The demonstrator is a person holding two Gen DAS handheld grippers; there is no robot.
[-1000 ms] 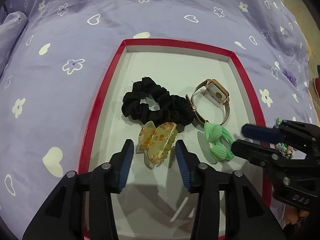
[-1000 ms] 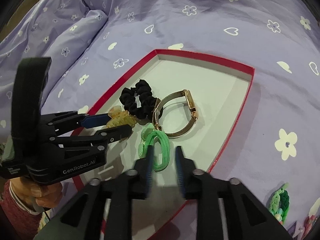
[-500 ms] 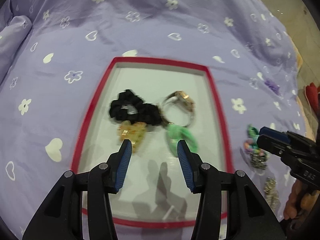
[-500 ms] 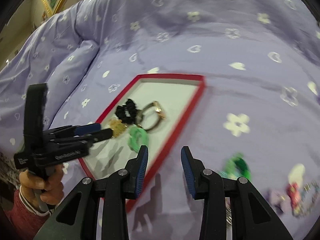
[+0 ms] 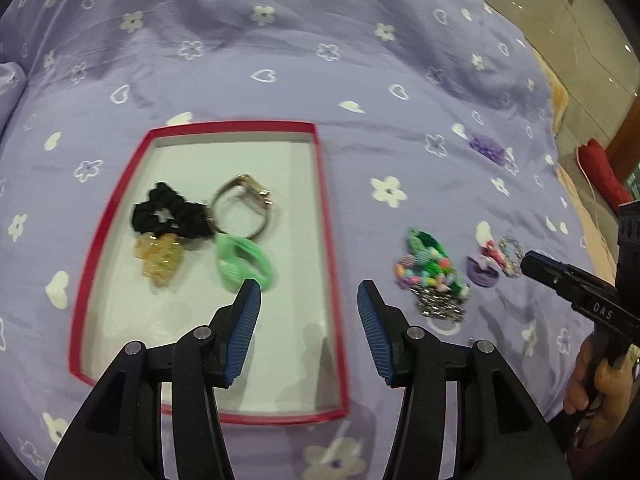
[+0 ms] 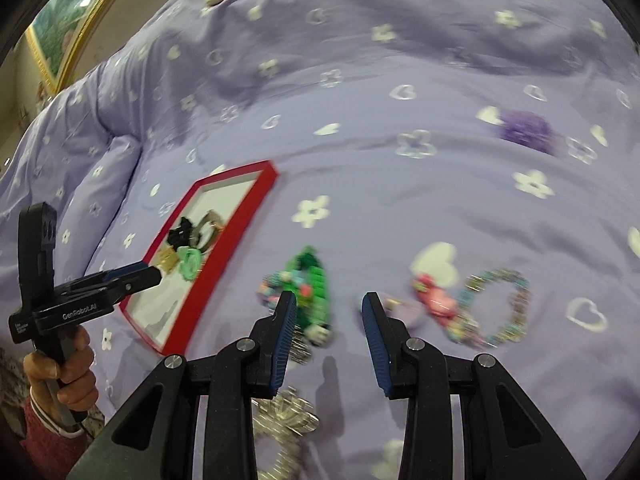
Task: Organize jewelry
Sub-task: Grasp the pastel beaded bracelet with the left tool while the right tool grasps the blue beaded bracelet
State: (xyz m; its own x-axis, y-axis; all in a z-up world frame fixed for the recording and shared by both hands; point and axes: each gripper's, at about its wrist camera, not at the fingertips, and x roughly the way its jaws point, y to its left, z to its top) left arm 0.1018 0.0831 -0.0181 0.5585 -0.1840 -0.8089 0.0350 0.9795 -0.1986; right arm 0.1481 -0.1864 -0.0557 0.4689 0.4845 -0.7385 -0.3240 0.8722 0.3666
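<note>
A red-rimmed tray (image 5: 326, 216) lies on the purple bedspread and holds a black scrunchie (image 5: 168, 212), an amber claw clip (image 5: 160, 262), a gold watch (image 5: 244, 204) and a green bow tie (image 5: 242, 266). My left gripper (image 5: 308, 300) is open and empty above the tray's right front part. Loose on the spread to the right lie a green beaded piece (image 6: 314, 284), a silver clip (image 6: 286, 416), a pink-and-purple piece (image 6: 434, 300) and a beaded bracelet (image 6: 498, 308). My right gripper (image 6: 330, 316) is open and empty just above them.
A purple scrunchie (image 6: 526, 130) lies farther back on the bedspread (image 6: 360, 80). A pillow ridge (image 6: 80, 120) and a framed picture (image 6: 68, 12) are at the left. The floor and a red object (image 5: 602, 172) show beyond the bed's right edge.
Both grippers have pulled back and swung right from the tray. The right gripper let go of the green bow tie in the tray, opened, and now hovers over the loose pieces.
</note>
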